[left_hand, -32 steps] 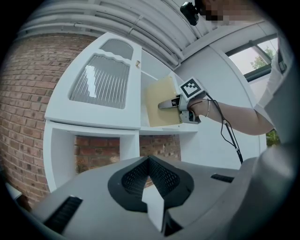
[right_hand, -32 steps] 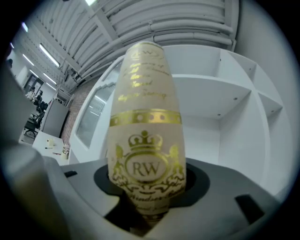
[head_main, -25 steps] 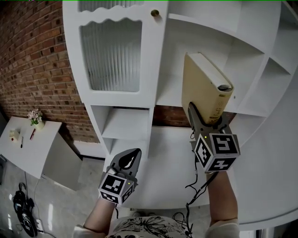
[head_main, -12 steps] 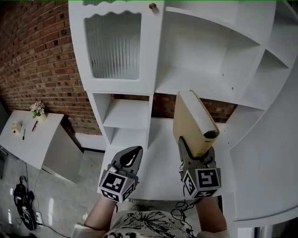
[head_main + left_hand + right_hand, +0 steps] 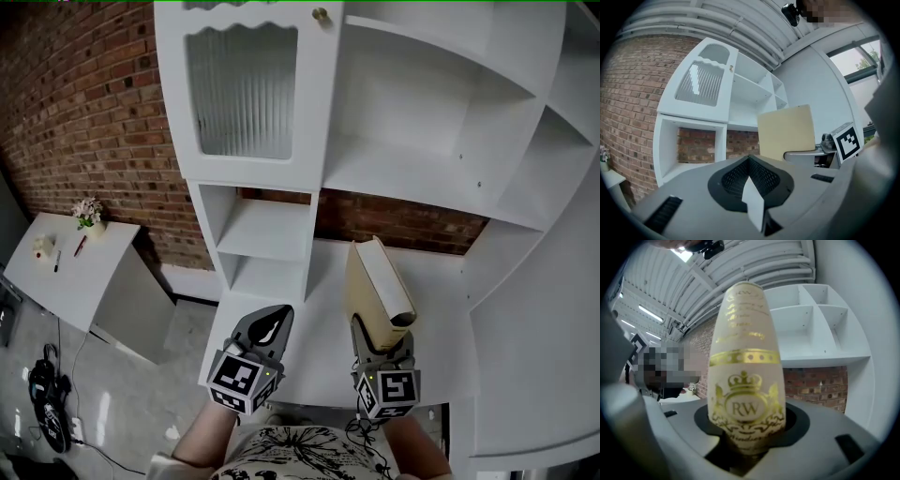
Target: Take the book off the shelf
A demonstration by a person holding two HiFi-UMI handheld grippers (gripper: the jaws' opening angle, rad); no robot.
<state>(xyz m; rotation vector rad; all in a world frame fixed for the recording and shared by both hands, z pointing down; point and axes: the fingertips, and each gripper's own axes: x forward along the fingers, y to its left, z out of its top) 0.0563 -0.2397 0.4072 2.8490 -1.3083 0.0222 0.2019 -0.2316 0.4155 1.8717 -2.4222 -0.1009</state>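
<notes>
A cream hardback book with a gold crest on its spine stands upright in my right gripper, which is shut on its lower end. The book is out in the open, below and in front of the white shelf unit, touching no shelf. In the left gripper view its plain cover shows to the right. My left gripper hangs to the left of the book, at about the same height. Its jaws are together and hold nothing.
The shelf unit has a cabinet door with ribbed glass and a brass knob. A brick wall runs behind and to the left. A white table with small items stands at the far left, with cables on the floor.
My right gripper has carried the book down and back from the shelf, toward my body. The left gripper has stayed where it was.
</notes>
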